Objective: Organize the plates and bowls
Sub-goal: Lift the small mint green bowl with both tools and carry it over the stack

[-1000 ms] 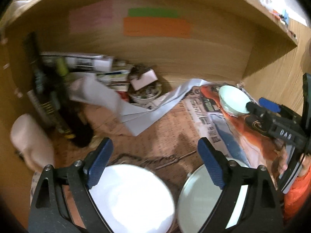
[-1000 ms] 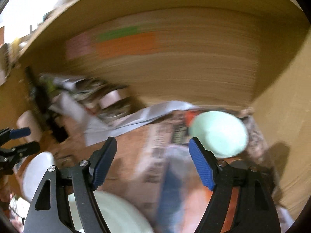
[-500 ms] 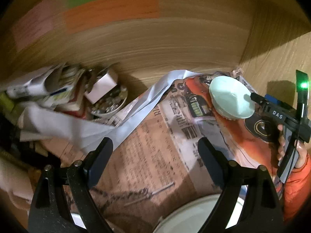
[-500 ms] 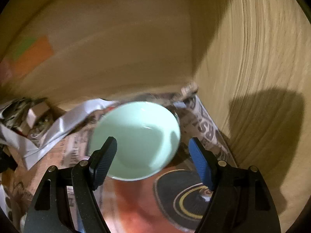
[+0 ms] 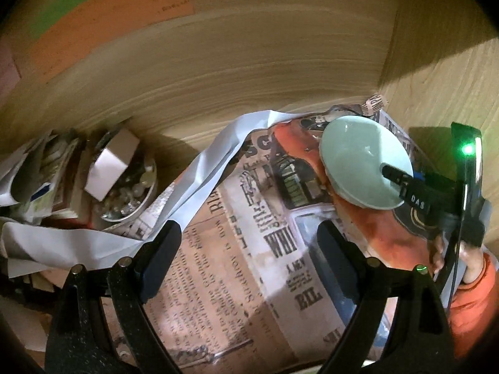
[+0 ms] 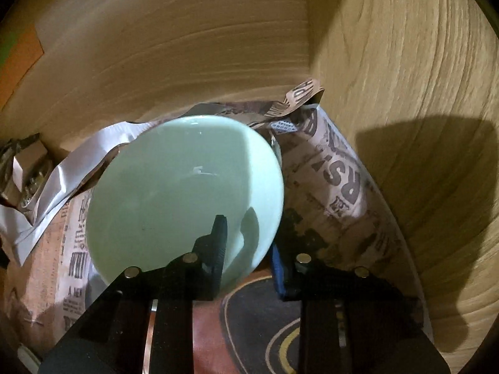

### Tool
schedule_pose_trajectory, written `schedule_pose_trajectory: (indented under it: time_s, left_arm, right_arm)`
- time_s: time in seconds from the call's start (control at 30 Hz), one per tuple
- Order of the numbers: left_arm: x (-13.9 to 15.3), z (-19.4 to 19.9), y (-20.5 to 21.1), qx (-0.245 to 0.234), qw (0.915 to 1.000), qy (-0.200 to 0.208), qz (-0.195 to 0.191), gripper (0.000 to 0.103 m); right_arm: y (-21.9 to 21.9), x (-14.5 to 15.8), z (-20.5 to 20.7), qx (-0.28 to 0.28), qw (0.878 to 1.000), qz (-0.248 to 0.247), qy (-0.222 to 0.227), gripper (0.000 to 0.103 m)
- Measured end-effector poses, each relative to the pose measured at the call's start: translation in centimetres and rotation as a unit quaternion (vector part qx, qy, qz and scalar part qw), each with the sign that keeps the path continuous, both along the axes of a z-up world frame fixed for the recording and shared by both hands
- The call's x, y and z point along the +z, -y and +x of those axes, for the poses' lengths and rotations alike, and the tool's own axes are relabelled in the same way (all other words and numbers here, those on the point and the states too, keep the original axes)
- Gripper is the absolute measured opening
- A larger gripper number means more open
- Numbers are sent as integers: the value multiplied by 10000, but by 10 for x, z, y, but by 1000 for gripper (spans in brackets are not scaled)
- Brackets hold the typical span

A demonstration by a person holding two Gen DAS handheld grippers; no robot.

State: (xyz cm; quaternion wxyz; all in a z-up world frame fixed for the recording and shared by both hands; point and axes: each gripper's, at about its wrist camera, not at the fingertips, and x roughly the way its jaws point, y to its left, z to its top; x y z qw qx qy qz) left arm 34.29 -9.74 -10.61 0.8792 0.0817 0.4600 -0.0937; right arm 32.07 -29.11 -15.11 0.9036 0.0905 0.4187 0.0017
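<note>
A pale green bowl [image 6: 184, 199] stands on the newspaper in the far right corner of a wooden cabinet; it also shows in the left wrist view [image 5: 358, 162]. My right gripper [image 6: 246, 243] is shut on the bowl's near rim, one finger inside the bowl and the other outside; it shows from the side in the left wrist view [image 5: 402, 184]. My left gripper [image 5: 246, 255] is open and empty above the newspaper, to the left of the bowl.
Newspaper [image 5: 237, 274] lines the cabinet floor. A metal dish of small items [image 5: 131, 193] with a small box on it and a heap of papers [image 5: 34, 168] sit at the left. A white paper strip [image 5: 205, 168] lies across the floor. The cabinet side wall [image 6: 405, 124] is close on the right.
My right gripper moved forward to the green bowl and closed on its rim. My left gripper moved forward and right; the white plates below it dropped out of view.
</note>
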Motion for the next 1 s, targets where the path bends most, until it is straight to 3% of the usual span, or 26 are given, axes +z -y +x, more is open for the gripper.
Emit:
schedule_pose_trajectory:
  time_s: [0.37,0.47,0.67,0.73,0.9,1.0]
  left_arm:
    - [-29,22,5,58,9991,-413,53,87]
    - [-38,26,6,46,9983,-567,129,74]
    - [-54,30,8,-106,9958,-907,-8,52]
    - [-53,28,11,-235,9956,-908,-42,38]
    - [-56,23,28,-599,9942,-893,79,14]
    - [-57,21,34,-611,9944,-841,209,14]
  right_arm:
    - [-41,7,-17,1343,9906,251,-98,19]
    - [-48,10,-22,1607,9866,231,-154,20]
    - [-50,9,-23,1559,9873,262,-159,23]
    - [-48,9,-26,1536,9875,317,-160,23]
    - [-55,7,-18,1612,9864,246,-207,20]
    - [-56,8,-18,1578,9871,198,-190,20]
